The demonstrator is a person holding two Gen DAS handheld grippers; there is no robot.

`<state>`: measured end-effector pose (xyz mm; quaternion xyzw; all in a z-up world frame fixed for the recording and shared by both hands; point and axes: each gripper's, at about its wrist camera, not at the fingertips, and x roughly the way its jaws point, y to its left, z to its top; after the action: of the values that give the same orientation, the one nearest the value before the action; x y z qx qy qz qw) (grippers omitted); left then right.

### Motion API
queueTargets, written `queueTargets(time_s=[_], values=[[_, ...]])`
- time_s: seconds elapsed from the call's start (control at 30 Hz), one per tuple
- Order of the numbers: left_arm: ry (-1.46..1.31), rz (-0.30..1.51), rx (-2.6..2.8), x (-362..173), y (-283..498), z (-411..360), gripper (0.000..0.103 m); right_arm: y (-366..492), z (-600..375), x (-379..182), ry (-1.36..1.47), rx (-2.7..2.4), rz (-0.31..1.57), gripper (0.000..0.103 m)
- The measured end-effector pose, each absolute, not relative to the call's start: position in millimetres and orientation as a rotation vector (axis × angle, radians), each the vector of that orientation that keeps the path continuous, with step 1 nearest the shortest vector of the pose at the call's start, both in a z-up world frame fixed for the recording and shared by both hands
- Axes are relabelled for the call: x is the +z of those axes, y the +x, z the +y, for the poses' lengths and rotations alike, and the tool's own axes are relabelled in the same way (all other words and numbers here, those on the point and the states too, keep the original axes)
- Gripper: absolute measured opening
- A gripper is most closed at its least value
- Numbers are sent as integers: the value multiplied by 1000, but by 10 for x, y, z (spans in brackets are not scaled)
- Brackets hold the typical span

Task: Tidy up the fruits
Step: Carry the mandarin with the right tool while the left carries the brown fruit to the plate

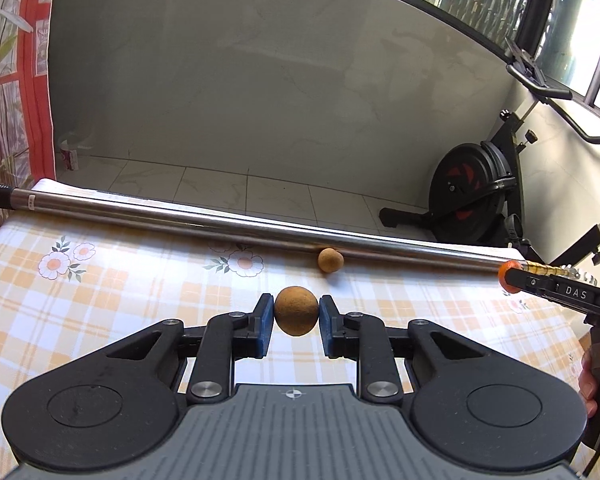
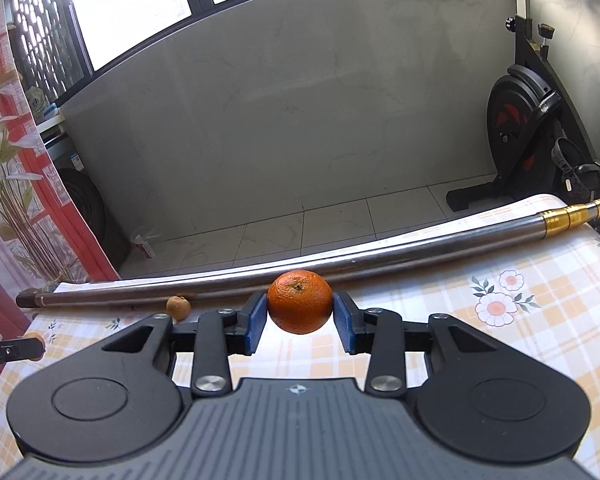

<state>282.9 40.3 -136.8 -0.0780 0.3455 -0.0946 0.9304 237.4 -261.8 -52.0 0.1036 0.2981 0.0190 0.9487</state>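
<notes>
My left gripper (image 1: 296,312) is shut on a small round brown fruit (image 1: 296,311), held above the checked tablecloth (image 1: 120,288). A second brown fruit (image 1: 330,259) lies on the cloth against the metal pole; it also shows in the right wrist view as the loose brown fruit (image 2: 179,307). My right gripper (image 2: 300,307) is shut on an orange tangerine (image 2: 300,301), lifted over the cloth. From the left wrist view the right gripper (image 1: 512,278) appears at the right edge with the tangerine (image 1: 507,270) at its tip. The left gripper (image 2: 36,346) with its fruit peeks in at the left edge of the right wrist view.
A long metal pole (image 1: 220,220) lies along the far edge of the table (image 2: 540,320). Beyond it are a tiled floor, a grey wall and an exercise bike (image 1: 472,192). A red flowered curtain (image 2: 12,200) hangs on the left. A hand (image 1: 596,376) holds the right gripper.
</notes>
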Motion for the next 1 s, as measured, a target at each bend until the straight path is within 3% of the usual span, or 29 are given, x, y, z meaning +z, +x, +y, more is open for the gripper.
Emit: queueTargets(time_s=[0.73,1.0], values=[[-147,735,-278,-820,1734,542,26,1096,-2094,155,163,194,532,39],[-191,778,-318,-1144,1563,420,26,894,-2049,-112,122,222,633,39]])
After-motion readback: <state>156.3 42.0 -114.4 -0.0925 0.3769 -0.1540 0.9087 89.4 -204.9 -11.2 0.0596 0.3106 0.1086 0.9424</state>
